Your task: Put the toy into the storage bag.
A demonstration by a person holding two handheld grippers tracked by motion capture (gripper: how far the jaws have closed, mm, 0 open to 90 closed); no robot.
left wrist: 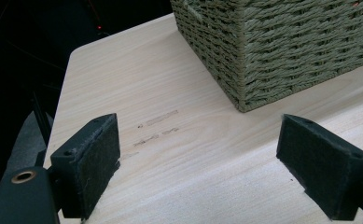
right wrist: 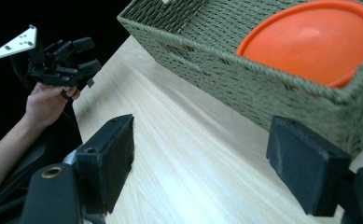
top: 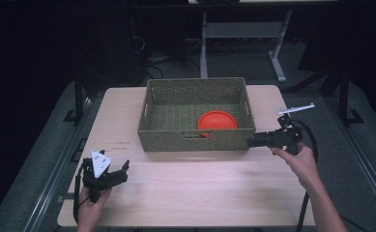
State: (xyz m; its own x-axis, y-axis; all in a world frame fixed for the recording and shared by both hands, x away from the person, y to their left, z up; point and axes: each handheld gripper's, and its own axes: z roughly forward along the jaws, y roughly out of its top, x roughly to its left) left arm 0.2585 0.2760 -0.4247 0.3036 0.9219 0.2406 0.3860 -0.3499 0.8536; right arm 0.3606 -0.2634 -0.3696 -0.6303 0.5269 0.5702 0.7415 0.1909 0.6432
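Your orange bowl [top: 217, 121] lies upside down inside the woven basket [top: 195, 140], so the placing looks done. Your left gripper [top: 109, 175] and right gripper [top: 254, 141] both stand wide open and empty over the table [top: 200, 193].

My wooden table [top: 190, 188] is lit from above, and the room around it is very dark. At 6 o'clock in my right gripper view, white glare shines on the wood. My near jaws look soft and blurry.
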